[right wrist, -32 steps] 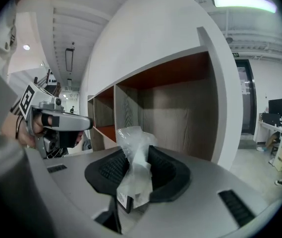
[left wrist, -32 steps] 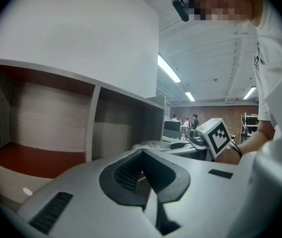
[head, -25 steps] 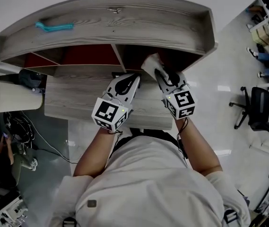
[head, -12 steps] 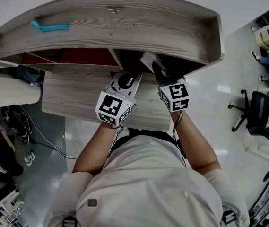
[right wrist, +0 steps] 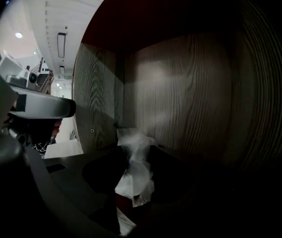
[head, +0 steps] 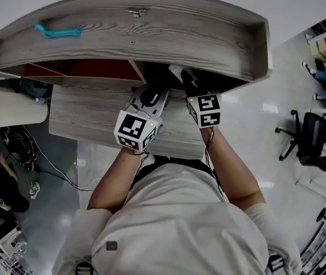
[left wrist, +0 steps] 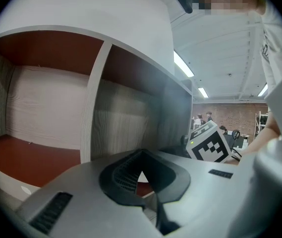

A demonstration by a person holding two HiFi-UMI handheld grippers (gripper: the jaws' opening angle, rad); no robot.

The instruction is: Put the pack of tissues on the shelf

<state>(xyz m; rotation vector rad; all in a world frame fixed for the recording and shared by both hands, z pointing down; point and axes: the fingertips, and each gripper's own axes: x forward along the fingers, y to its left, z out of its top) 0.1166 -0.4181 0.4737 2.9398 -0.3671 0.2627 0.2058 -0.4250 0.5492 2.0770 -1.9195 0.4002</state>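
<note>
The pack of tissues [right wrist: 133, 165] is now inside the dark right-hand box of the shelf [head: 151, 30], between the jaws of the right gripper [right wrist: 137, 157], which has pushed in deeper than a moment ago. Those tongs have just been opening a bit but still seem to pinch the pack, so letting go looks near; the left gripper [left wrist: 141, 176] is closed on nothing. No words can be read, only black-and-white squares on the cubes [head: 204, 110].

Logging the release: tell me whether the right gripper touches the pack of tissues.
Cannot tell. In the dark right gripper view the pack of tissues stands between the right gripper's jaws, which have just been opening; contact unclear.
</note>
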